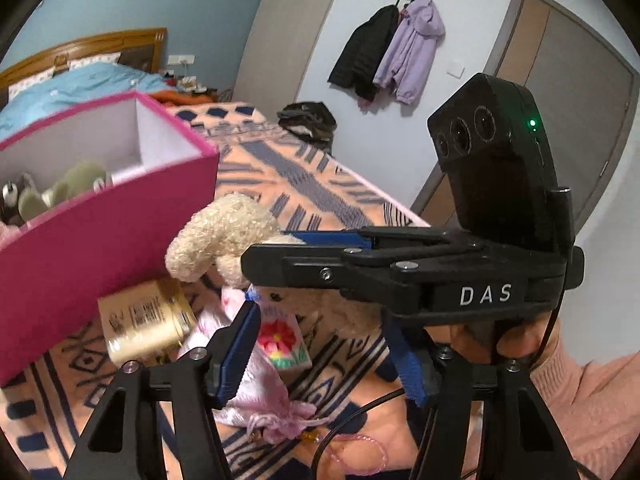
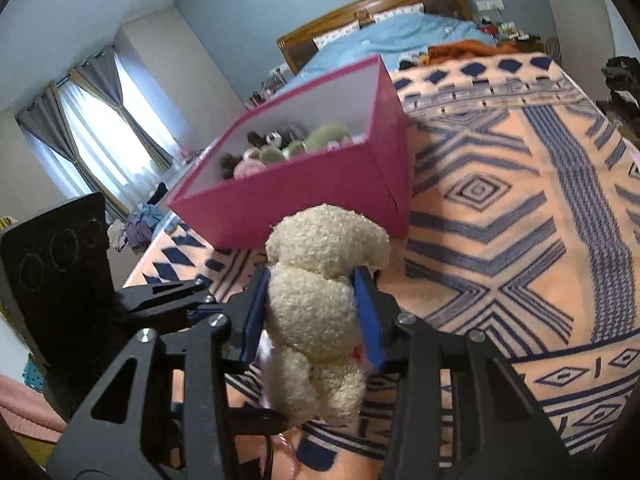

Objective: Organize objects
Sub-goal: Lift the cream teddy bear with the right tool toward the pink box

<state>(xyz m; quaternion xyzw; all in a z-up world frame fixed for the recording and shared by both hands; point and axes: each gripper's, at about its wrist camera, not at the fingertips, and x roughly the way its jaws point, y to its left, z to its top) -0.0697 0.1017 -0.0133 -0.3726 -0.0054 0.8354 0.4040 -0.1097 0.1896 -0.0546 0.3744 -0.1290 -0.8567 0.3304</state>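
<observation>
My right gripper [image 2: 312, 308] is shut on a cream curly plush toy [image 2: 320, 280], its blue pads pressing both sides of the toy's middle, above the bed. In the left wrist view the right gripper [image 1: 272, 246] reaches in from the right with that plush toy [image 1: 224, 232]. Below it my left gripper [image 1: 320, 360] stands open around a pink cloth pouch [image 1: 276, 344] with a sewn flower; only the left pad touches the cloth. A pink box [image 2: 312, 200] with white inside stands just beyond and holds several soft toys [image 2: 288, 144]. A cream bottle [image 1: 144, 320] lies beside the pink box [image 1: 100, 248].
A peach and blue patterned blanket [image 2: 500, 240] covers the bed, with a wooden headboard [image 2: 360, 8] far back. Coats [image 1: 396, 52] hang on the wall by a door [image 1: 568, 80]. A clothes pile [image 1: 308, 120] sits past the bed's edge. A peach sleeve [image 1: 584, 396] is at lower right.
</observation>
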